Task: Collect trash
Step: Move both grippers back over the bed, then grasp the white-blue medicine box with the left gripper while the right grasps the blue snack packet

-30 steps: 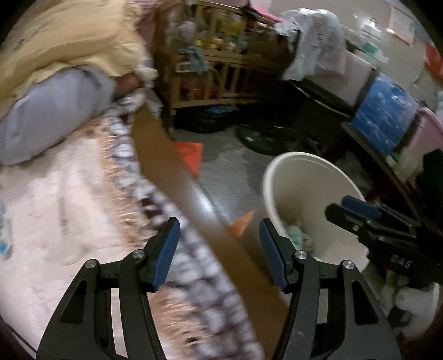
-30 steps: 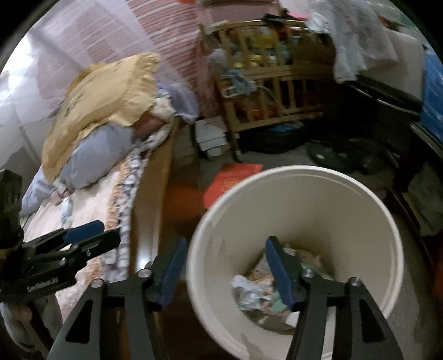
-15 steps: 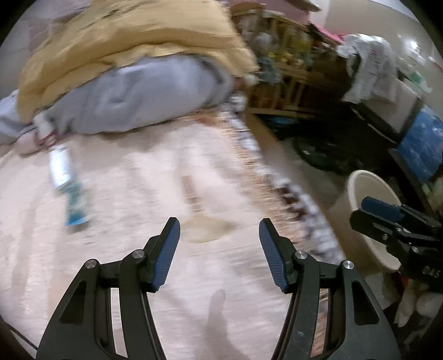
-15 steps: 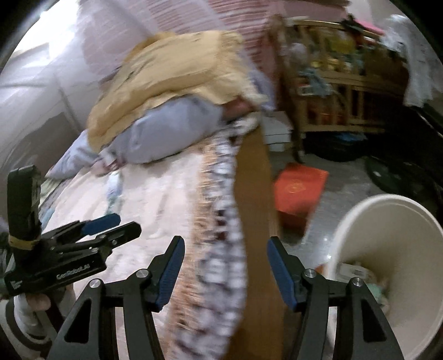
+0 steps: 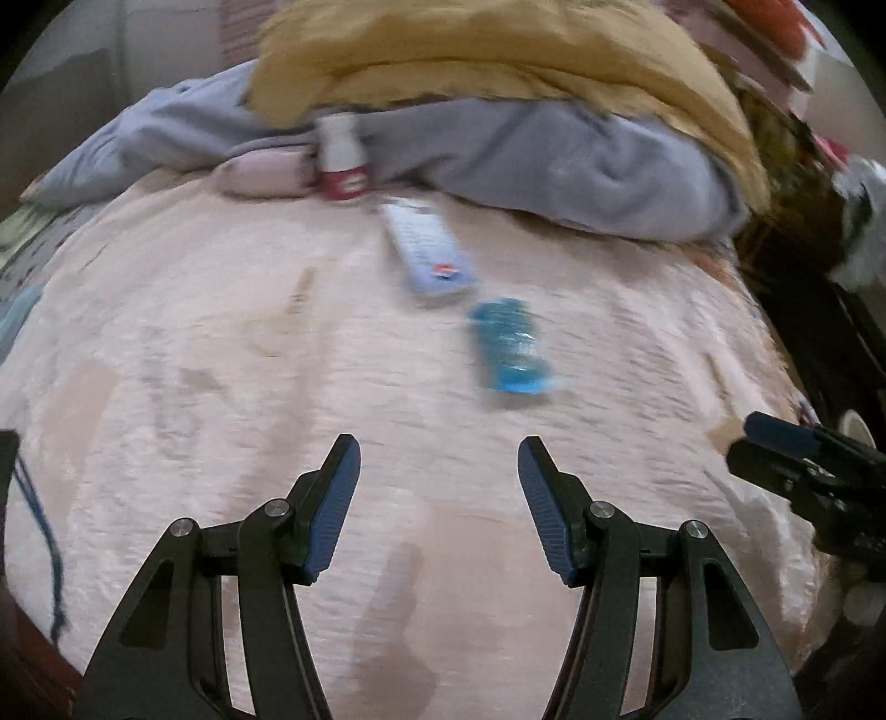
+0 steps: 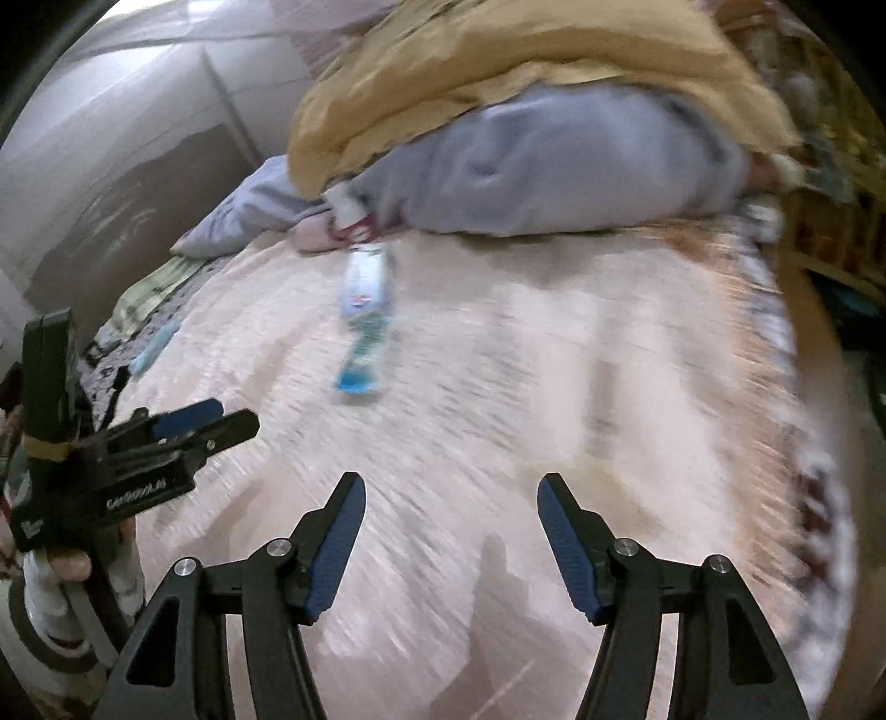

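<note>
A crumpled blue wrapper (image 5: 512,346) lies on the pink bed cover (image 5: 221,360), ahead and a little right of my left gripper (image 5: 437,487), which is open and empty above the cover. A pale blue-white packet (image 5: 429,249) lies just beyond the wrapper, and a white and red bottle (image 5: 340,163) leans on the grey bedding behind. The right wrist view shows the same wrapper (image 6: 362,363), packet (image 6: 365,288) and bottle (image 6: 349,213). My right gripper (image 6: 448,526) is open and empty over the cover. Both views are blurred.
A grey quilt (image 5: 554,160) and a yellow blanket (image 5: 498,50) are heaped across the back of the bed. A light blue item (image 6: 155,346) lies at the bed's left side. A wooden shelf (image 6: 830,166) stands beyond the right edge.
Both grippers have swung left from the white bin and the bed's edge to over the bed. The bin has left both views, and the wrapper, packet and bottle now lie ahead.
</note>
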`<state>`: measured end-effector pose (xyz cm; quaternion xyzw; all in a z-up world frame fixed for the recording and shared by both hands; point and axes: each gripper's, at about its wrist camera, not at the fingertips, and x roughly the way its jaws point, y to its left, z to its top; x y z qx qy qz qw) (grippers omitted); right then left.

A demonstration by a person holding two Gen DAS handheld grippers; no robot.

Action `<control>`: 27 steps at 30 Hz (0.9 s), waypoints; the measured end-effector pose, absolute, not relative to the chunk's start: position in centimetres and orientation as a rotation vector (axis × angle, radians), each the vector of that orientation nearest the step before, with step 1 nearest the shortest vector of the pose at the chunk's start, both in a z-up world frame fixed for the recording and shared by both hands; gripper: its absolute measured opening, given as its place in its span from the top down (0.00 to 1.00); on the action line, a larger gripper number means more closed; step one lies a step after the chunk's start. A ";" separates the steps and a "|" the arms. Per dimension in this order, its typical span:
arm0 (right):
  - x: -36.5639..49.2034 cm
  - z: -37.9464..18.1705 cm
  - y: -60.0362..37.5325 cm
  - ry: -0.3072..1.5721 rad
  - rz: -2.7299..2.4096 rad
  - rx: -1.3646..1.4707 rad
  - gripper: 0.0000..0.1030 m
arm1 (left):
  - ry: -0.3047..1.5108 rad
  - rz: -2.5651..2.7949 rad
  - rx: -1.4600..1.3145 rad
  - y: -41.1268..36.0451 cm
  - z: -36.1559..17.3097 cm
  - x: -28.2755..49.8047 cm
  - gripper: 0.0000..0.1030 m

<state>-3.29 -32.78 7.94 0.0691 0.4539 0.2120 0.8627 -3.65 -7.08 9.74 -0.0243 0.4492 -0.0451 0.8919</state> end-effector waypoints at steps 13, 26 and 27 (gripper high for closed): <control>7.8 3.7 -21.6 1.034 0.517 0.103 0.73 | 0.939 -0.073 -0.231 -2.6 9.3 4.6 0.39; 4.5 7.4 -31.6 0.933 0.468 0.202 0.74 | 0.956 0.019 -0.255 -7.4 4.4 16.4 0.38; 4.2 7.4 -32.1 0.930 0.461 0.205 0.74 | 0.970 0.008 -0.252 -7.6 4.0 16.5 0.40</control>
